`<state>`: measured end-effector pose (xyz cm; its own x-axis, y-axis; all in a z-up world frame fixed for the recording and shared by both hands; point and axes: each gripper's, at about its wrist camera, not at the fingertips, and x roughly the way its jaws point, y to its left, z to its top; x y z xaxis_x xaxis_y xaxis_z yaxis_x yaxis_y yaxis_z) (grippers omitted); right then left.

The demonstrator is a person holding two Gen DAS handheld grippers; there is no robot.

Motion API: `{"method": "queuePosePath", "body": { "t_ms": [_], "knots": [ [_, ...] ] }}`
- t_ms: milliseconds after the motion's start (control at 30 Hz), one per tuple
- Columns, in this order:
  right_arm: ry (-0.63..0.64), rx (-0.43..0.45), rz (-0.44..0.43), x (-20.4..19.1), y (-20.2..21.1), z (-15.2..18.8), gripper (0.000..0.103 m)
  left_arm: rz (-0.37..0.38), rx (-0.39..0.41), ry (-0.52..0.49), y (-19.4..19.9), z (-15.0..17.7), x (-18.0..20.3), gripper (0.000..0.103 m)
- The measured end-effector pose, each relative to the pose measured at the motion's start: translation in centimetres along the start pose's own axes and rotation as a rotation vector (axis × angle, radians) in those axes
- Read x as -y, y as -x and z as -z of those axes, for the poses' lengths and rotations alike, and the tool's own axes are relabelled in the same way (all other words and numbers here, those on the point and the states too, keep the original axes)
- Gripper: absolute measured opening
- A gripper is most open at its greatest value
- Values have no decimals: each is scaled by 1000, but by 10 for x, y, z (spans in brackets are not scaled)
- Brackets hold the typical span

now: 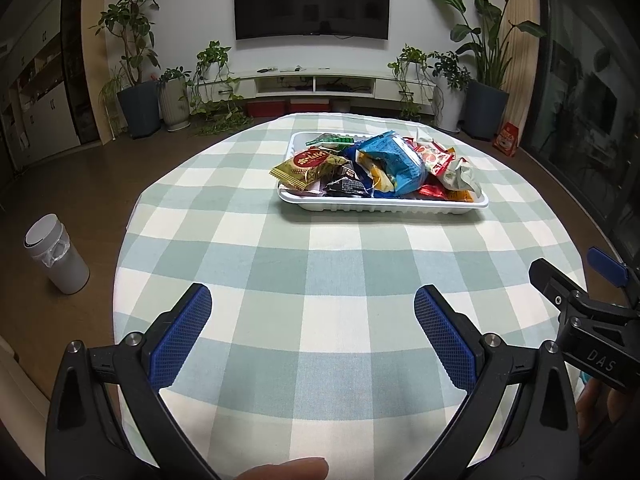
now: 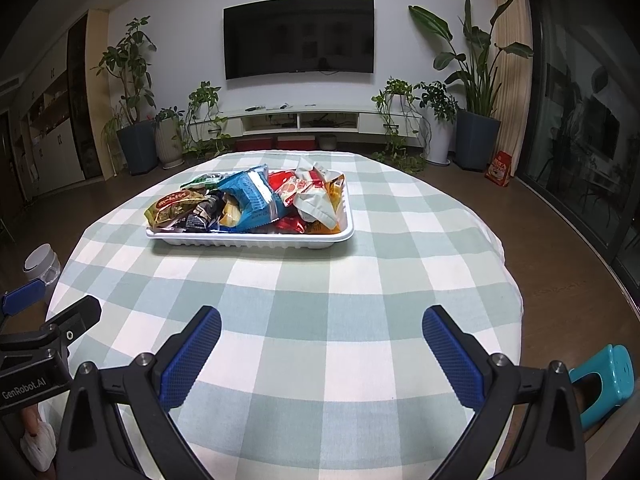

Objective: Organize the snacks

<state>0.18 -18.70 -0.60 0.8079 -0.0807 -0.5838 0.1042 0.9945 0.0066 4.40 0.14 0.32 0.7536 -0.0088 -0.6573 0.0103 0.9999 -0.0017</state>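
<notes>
Left wrist view: the left gripper [image 1: 312,320] hovers spread and empty over the checked surface [image 1: 320,264]. The white tray [image 1: 384,204], heaped with snack packets [image 1: 388,160], sits ahead at 12 o'clock.

Right wrist view: the right gripper [image 2: 322,340] is likewise spread and empty; the tray lies at 11 o'clock. Gathering looks finished; the next move likely needs only a withdrawal.

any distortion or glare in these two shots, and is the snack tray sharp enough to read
Left wrist view: strong fisheye bends the checked tablecloth into a dome, corners dark; white tray sharp, packet print too small to read. Right wrist view: same bending and dark corners; faint reflections on the TV and glass door; no motion blur.
</notes>
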Motion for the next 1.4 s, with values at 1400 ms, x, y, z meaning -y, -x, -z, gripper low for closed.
{"method": "queuePosePath", "body": {
  "t_ms": [1400],
  "knots": [
    [5, -7, 0, -1, 2, -1, 103, 4, -2, 8, -1, 0, -2, 103]
  ]
}}
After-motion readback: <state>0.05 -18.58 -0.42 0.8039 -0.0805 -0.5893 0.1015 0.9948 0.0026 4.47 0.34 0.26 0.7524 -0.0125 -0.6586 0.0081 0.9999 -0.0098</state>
